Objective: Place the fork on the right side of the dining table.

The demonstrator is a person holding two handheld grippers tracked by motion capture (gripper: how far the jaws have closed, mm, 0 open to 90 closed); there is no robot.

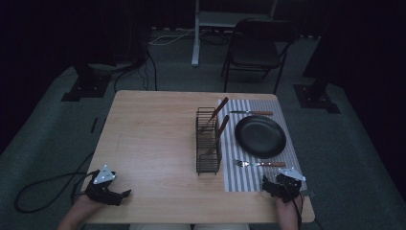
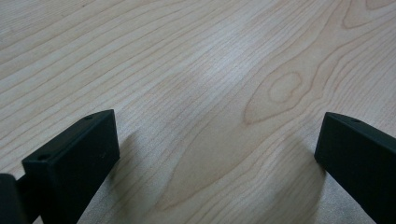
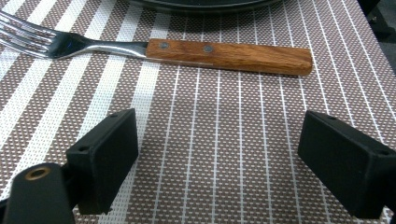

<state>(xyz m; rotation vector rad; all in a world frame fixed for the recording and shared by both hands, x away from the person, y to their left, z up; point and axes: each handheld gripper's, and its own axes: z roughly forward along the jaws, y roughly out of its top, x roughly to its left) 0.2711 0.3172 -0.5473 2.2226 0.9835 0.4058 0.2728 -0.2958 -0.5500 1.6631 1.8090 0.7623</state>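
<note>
Left hand-held gripper [image 1: 125, 194] at table [image 1: 153, 139] near-left corner, jaws spread, empty. Right hand-held gripper [image 1: 265, 183] at near-right corner over striped mat [image 3: 210, 140], spread, empty; fork [image 3: 187, 49] just beyond, beside plate [image 1: 260, 136]

Plate [image 1: 260, 136] on placemat [image 1: 244, 179], between knife [image 1: 251, 113] and fork [image 1: 259, 164].

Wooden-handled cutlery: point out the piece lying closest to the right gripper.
The fork on the striped placemat, just ahead of the open right gripper. The knife lies beyond the black plate; two more pieces stand in the wire rack.
</note>
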